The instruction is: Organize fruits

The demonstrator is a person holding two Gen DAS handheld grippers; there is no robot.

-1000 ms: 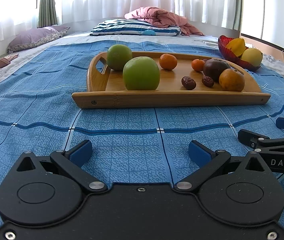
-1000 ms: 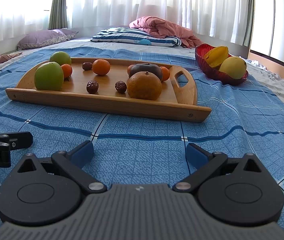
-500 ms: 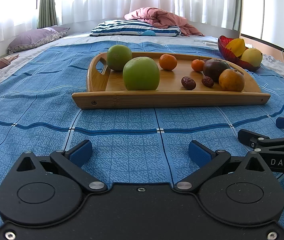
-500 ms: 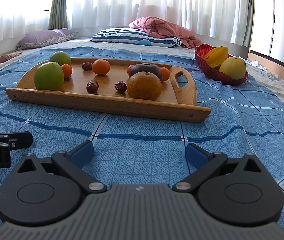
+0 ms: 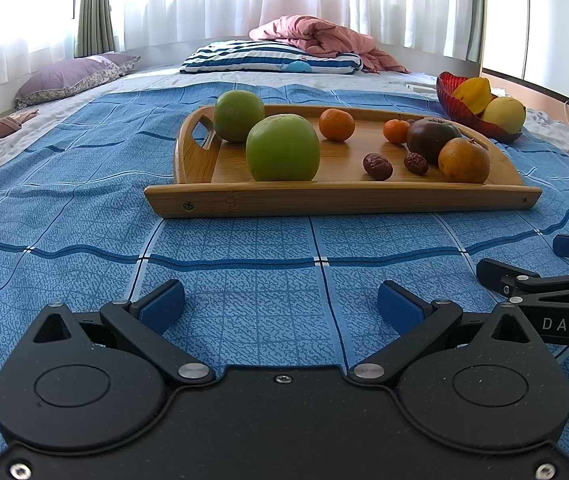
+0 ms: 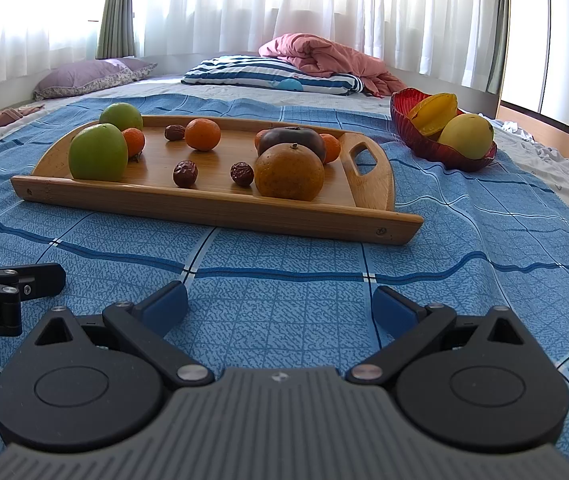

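Fruit sits on my wooden tray and in a red bowl; both tongs are spread wide and empty.

On the tray I see two green apples, a large orange in front of a dark persimmon, small tangerines and wrinkled red dates. The bowl, just beyond the tray's right handle end, holds a starfruit and a yellow mango. All of it rests on the blue checked bedspread. My left gripper and right gripper hover low over the cloth, side by side, short of the tray, touching no fruit.
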